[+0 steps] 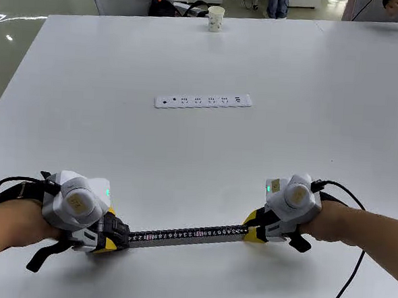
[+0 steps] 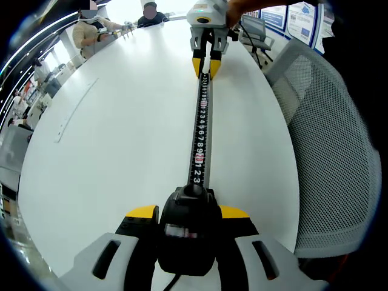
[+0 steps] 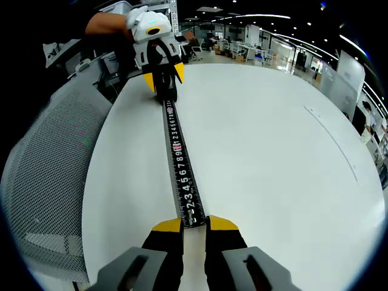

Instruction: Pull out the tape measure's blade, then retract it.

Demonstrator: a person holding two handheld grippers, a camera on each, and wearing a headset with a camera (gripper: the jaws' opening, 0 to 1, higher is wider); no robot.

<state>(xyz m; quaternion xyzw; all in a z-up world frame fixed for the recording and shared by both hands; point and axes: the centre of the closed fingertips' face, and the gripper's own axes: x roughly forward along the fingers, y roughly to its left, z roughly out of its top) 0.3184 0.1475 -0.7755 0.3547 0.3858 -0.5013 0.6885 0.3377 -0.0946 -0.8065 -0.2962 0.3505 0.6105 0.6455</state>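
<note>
Black tape measure case (image 2: 185,236) sits clamped in my left gripper (image 2: 188,212); my right gripper (image 3: 194,225) pinches the blade (image 3: 180,163) end. A slip there would whip it back.

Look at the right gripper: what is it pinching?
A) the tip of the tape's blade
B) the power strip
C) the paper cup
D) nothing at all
A: in the right gripper view, the right gripper is shut on the tip of the blade, which runs across the table to the case held in the left gripper.
</note>
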